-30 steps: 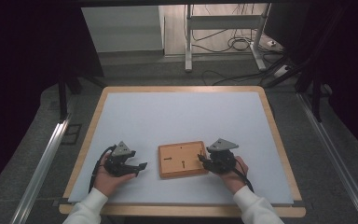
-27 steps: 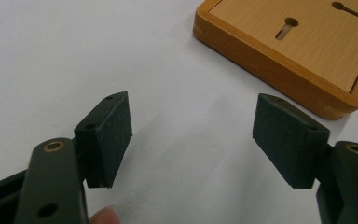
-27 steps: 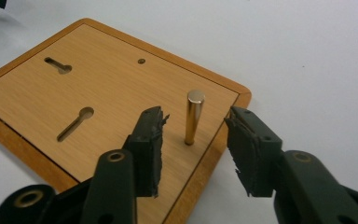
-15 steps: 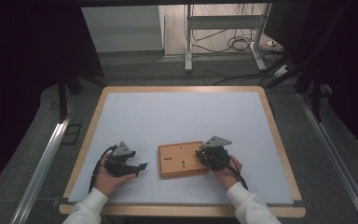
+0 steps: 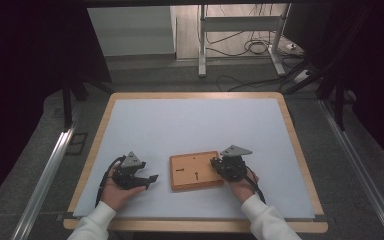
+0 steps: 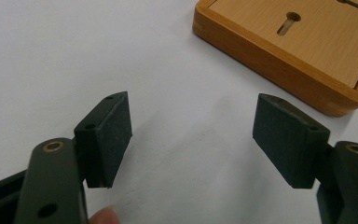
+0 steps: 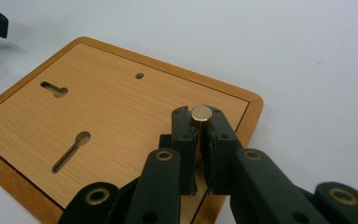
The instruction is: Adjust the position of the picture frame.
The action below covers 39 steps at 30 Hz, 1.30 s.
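Dark curtain at far left, metal rail along the floor beside the bench (image 5: 290,125), wood-edged with a white sheet on top. Left tongs (image 5: 147,181) rest on the sheet near the front-left, jaws spread wide with nothing between them, well apart from the board. Wooden board (image 5: 192,170) lies flat front-centre, two keyhole slots and a small hole in its face. Right tongs (image 7: 199,135) sit at the board's right end, jaws just closed, pinching a small brass peg (image 7: 201,113) that stands upright over the board's edge. Behind: grey floor, metal stand legs, loose cables at upper right
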Each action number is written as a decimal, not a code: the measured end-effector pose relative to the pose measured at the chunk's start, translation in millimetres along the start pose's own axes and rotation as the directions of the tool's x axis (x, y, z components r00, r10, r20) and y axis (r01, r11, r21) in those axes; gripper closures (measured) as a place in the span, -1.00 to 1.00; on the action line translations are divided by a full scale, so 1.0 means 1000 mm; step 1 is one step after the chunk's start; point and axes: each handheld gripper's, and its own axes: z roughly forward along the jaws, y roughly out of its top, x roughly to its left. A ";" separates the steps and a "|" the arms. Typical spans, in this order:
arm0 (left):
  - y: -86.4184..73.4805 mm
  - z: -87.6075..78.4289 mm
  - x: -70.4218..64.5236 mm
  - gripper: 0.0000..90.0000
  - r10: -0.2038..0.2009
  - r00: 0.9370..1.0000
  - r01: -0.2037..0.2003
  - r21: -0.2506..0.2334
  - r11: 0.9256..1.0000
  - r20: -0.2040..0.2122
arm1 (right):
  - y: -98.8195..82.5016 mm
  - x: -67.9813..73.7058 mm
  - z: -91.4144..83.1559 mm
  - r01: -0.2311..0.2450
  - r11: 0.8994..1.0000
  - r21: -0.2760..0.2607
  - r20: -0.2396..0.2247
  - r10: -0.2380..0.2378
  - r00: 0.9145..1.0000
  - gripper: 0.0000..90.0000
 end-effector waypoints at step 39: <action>-0.001 -0.003 0.005 -0.39 -0.015 1.000 0.014 -0.013 1.000 -0.004 | 0.059 -0.005 0.062 0.152 0.988 0.021 -0.013 -0.152 0.988 0.87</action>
